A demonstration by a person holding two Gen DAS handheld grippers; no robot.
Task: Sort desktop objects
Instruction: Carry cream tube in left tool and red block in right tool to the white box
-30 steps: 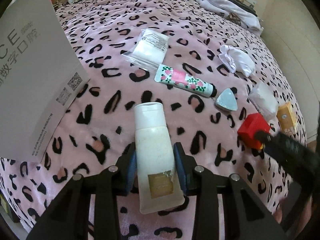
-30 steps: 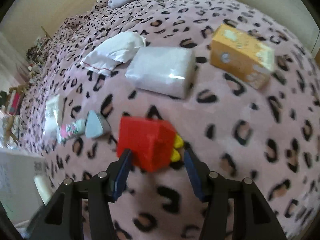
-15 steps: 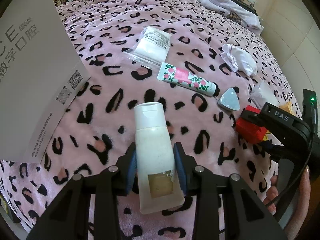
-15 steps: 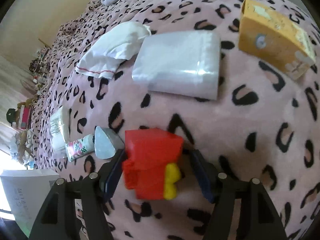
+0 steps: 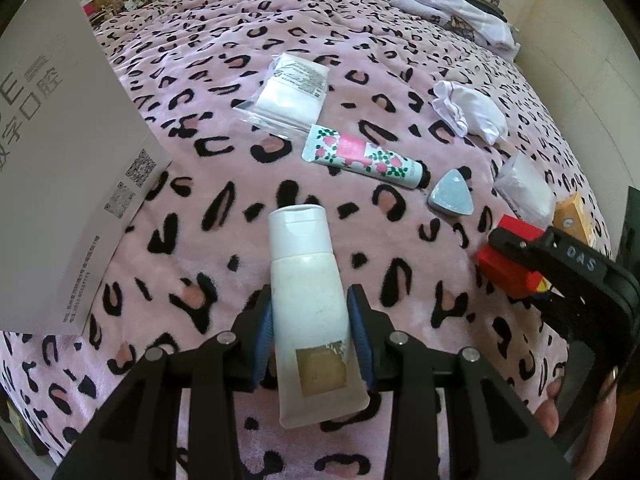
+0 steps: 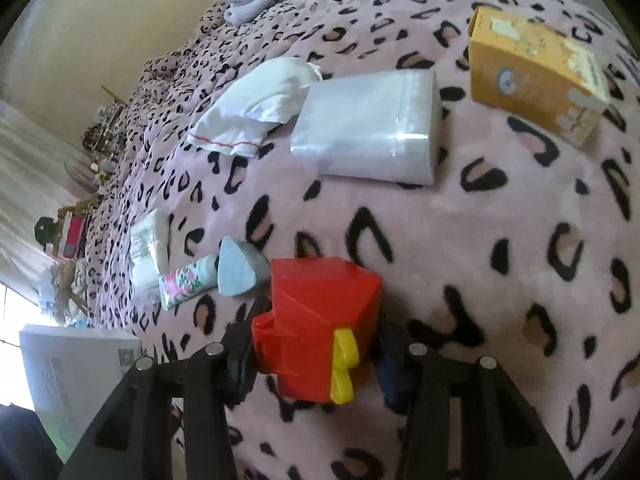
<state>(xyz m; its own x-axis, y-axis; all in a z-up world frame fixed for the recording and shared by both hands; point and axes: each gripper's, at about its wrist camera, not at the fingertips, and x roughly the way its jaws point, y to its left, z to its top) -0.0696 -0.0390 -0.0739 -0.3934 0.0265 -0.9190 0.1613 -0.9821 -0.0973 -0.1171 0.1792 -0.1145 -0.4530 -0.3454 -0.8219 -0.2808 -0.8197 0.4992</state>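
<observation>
A: Where does the left gripper (image 5: 310, 334) stand?

B: It is clenched on the white tube (image 5: 310, 300). Both blue pads press the sides of the tube's body, the cap end points away over the pink spotted blanket (image 5: 224, 80), and the crimped end with the tan label sits nearest the camera.

A: And the right gripper (image 6: 316, 350)?

B: Its jaws are closing, with the red block (image 6: 320, 320) between them. The block fills the gap, and a yellow piece pokes out of its near face. In the left view the same block (image 5: 506, 258) sits low at the right edge, with the black gripper frame over it and fingers of a hand (image 5: 596, 424) below.

A: What lies close to the block?

B: A grey-blue triangular wedge (image 6: 236, 270) is just beside it on the left, and a flowered tube (image 6: 186, 284) touches or nearly touches the wedge; which cannot be told. Past that lies a clear packet (image 6: 148, 246) with a printed label.

A: Further out?

B: A clear pouch with white filling (image 6: 368, 140) lies beyond the block, a crumpled white cloth (image 6: 256, 108) at its left corner, and an orange carton (image 6: 532, 76) to its right, apart from it.

A: Anything else?

B: A big white box (image 5: 56, 168) with printed characters and square codes stands at the left edge of the blanket, and folded pale laundry (image 5: 452, 8) lies at the far side.
</observation>
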